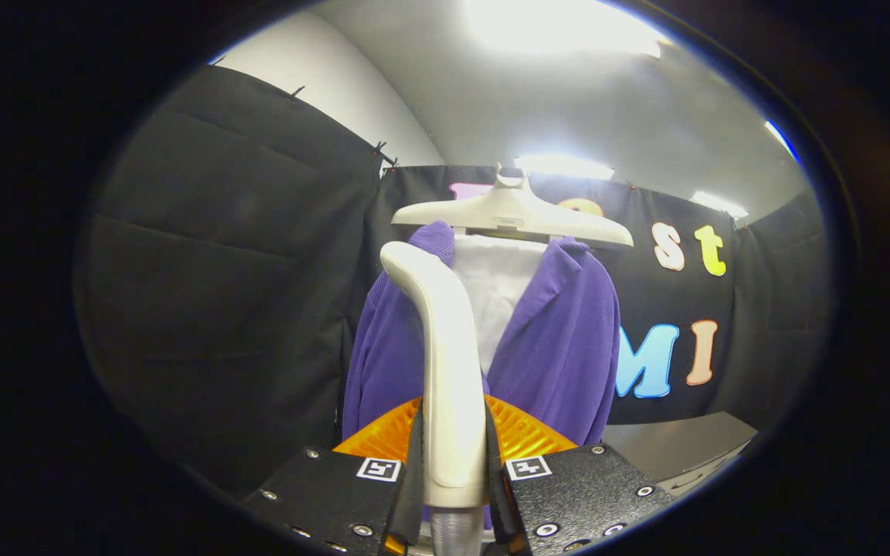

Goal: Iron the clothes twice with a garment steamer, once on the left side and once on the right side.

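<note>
The gripper [453, 463] has both fingers squeezed tight on the steamer [445, 363] handle. The steamer's head points up at the purple top [561, 347] hanging on the hanger [514, 212] just beyond. I think both sides still need steaming.

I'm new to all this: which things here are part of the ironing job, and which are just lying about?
Part of the job:
- garment steamer, clamped between the fingers of the gripper
- purple jacket, hanging just beyond it
- white hanger that carries the jacket

Just there:
- grey surface to the jacket's right
- ceiling lights
</note>
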The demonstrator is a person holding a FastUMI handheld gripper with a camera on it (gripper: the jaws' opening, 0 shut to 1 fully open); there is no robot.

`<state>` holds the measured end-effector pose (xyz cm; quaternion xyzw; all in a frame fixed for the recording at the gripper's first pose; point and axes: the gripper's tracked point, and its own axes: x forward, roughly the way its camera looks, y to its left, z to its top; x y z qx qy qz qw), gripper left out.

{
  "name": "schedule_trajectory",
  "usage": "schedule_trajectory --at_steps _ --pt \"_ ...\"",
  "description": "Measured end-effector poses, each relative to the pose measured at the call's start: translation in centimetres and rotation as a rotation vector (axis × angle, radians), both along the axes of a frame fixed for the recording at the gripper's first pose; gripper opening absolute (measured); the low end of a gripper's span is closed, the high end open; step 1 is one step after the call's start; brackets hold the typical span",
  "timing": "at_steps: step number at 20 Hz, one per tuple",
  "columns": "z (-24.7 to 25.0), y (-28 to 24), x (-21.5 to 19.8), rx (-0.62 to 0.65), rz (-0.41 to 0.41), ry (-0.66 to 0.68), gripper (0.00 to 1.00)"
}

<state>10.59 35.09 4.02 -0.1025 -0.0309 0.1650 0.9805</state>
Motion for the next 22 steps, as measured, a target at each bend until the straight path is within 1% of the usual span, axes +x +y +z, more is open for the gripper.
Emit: schedule_trajectory --at_steps 6,13,15,22 --pt "-0.5 1.2 2.1 -0.013 -0.049 -0.013 0.35" --pt "-3.0 1.5 1.6 -0.043 -0.093 -0.011 0.35" --pt "-4.3 1.3 0.9 -0.060 -0.091 -0.011 0.35" --pt "-8.8 0.1 0.3 -0.110 -0.111 0.027 0.35"
